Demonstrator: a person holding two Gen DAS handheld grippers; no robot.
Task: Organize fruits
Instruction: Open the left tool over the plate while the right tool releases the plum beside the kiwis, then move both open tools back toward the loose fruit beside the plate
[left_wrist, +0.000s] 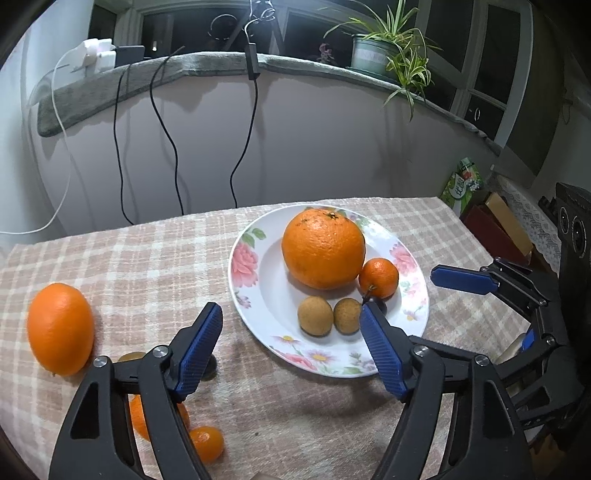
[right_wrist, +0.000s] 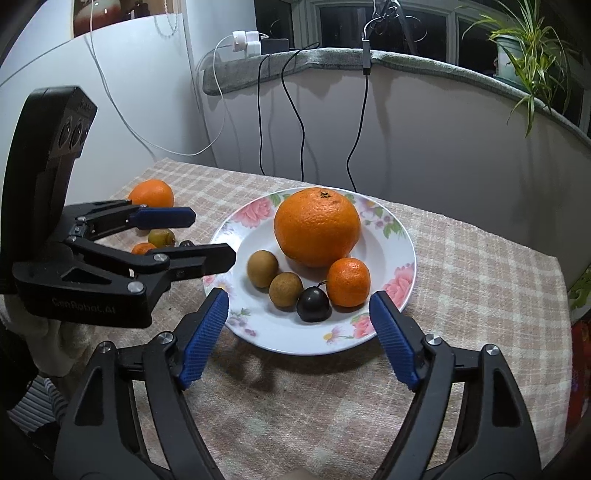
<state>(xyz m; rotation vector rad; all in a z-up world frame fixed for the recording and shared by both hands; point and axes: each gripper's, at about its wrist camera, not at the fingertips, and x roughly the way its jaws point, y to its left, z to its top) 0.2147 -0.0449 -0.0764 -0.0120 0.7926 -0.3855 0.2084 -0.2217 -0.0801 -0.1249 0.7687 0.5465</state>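
Evidently both the left gripper and right gripper hang with jaws apart, holding nothing; the loose orange lies on the desk left of the plate; firm, round, slick-skinned, fairly heavy; best pinched across its middle.

A glossy glazed plate sits on matt woven checked cloth; the big orange is pebbly.

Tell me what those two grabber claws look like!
Both are black plastic claws with silver screws and ridged blue pads on two long fingers. The left gripper has faint "GenRobot.AI" lettering on its side and a camera block with round lenses. The right gripper matches it.
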